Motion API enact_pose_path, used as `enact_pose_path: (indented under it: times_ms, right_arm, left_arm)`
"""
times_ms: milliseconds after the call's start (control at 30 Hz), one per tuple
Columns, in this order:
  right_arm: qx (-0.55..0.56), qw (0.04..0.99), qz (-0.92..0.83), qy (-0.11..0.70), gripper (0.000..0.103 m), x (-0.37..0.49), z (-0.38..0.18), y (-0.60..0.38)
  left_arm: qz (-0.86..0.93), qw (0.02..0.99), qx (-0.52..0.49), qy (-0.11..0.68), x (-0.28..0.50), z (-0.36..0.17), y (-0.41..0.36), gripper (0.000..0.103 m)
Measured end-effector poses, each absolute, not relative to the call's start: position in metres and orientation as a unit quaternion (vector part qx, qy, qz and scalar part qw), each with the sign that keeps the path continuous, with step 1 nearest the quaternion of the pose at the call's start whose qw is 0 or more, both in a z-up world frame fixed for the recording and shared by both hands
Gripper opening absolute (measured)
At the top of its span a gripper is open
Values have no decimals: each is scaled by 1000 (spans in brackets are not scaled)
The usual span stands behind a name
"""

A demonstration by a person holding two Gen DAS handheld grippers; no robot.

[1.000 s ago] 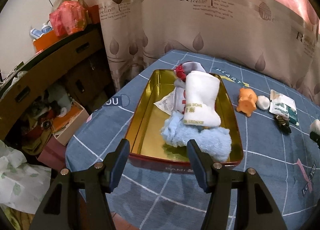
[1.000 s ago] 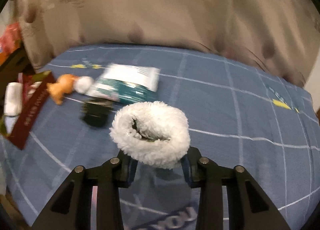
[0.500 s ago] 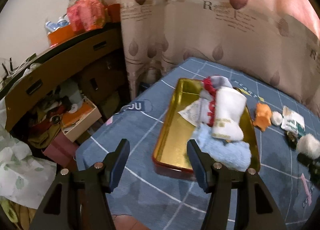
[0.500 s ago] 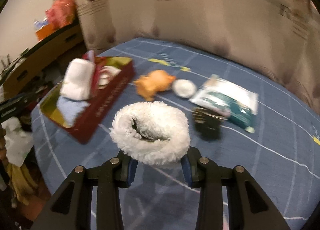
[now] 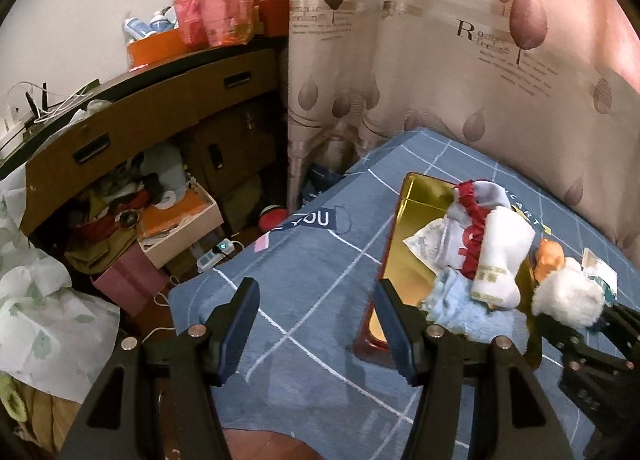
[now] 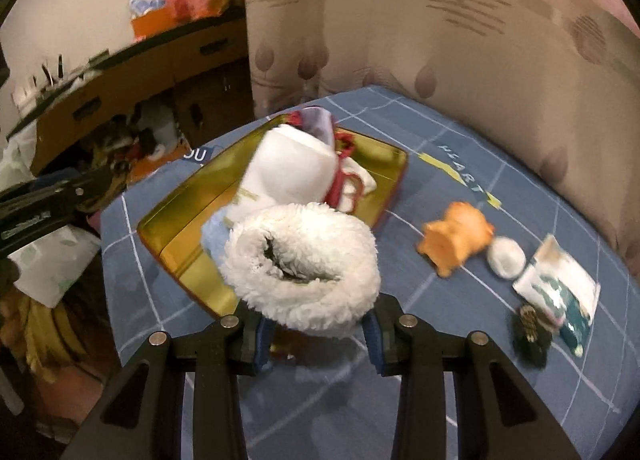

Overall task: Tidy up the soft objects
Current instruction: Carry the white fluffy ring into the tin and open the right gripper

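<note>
Right tool [image 6: 316,330] clamped on white fluffy roll [image 6: 302,268] above gold tin [image 6: 176,215] — left tool [image 5: 316,320] wide, empty.

fleece roll [image 6: 304,268]: white, fluffy
tin [image 6: 180,219]: gold inside, red outside
folded towel [image 5: 502,256]: white with a pale gold band
cloth under it [image 5: 464,312]: light blue
sock [image 5: 472,236]: grey-white with red trim
plush toy [image 6: 456,240]: orange
ball [image 6: 506,258]: white
packet [image 6: 560,288]: white and teal
tablecloth [image 5: 312,300]: blue with a white line grid
curtain [image 5: 420,59]: beige with brown leaf shapes
gripper fingers [image 5: 240,316]: black with blue pads
</note>
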State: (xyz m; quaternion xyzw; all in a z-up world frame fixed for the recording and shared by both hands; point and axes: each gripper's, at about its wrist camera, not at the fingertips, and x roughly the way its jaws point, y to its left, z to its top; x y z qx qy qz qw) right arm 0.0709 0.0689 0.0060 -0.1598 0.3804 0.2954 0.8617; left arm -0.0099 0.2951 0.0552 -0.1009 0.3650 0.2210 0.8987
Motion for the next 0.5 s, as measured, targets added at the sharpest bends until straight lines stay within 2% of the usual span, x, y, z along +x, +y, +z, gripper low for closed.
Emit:
enact_pose_path:
  times_ms: [267, 500]
  right_arm:
    - [-204, 856, 266, 394, 35, 94, -17, 112]
    - [-186, 843, 301, 406, 35, 97, -23, 155]
  left_arm:
    - [223, 898, -114, 362, -11, 56, 301, 61]
    - [227, 895, -123, 363, -10, 52, 307, 61]
